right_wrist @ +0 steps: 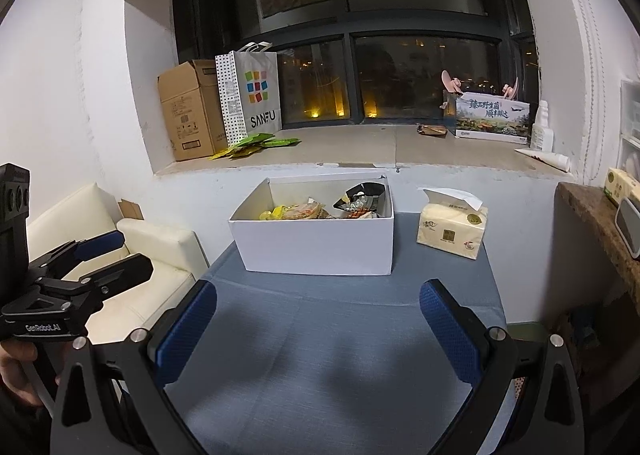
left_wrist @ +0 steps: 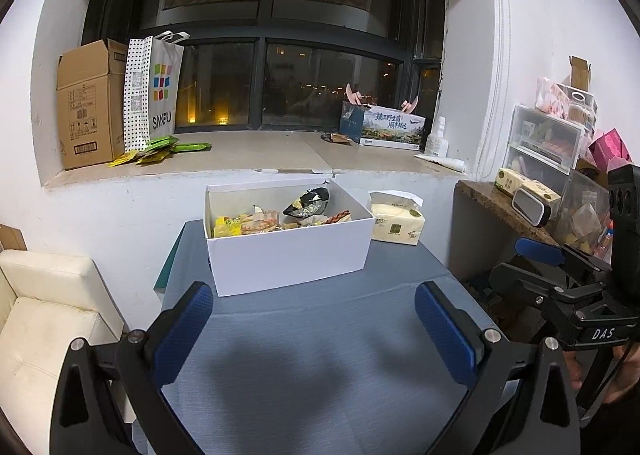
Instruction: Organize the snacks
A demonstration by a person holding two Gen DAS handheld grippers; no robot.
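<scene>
A white open box (left_wrist: 288,255) stands at the far end of the blue-grey table (left_wrist: 320,355); it also shows in the right wrist view (right_wrist: 316,247). Inside lie several snack packets (left_wrist: 256,223), yellow, orange and a dark crumpled one (right_wrist: 360,199). My left gripper (left_wrist: 314,307) is open and empty above the bare table, short of the box. My right gripper (right_wrist: 318,305) is open and empty, likewise short of the box. Each gripper shows at the edge of the other's view, the right one (left_wrist: 560,267) and the left one (right_wrist: 92,255).
A tissue pack (left_wrist: 396,223) lies right of the box (right_wrist: 452,233). The windowsill (left_wrist: 256,155) holds a cardboard box (left_wrist: 88,107), a shopping bag (left_wrist: 152,91), green packets (left_wrist: 160,147) and a printed box (left_wrist: 392,127). A cream sofa (left_wrist: 40,315) stands left; shelves with bins (left_wrist: 548,143) stand right.
</scene>
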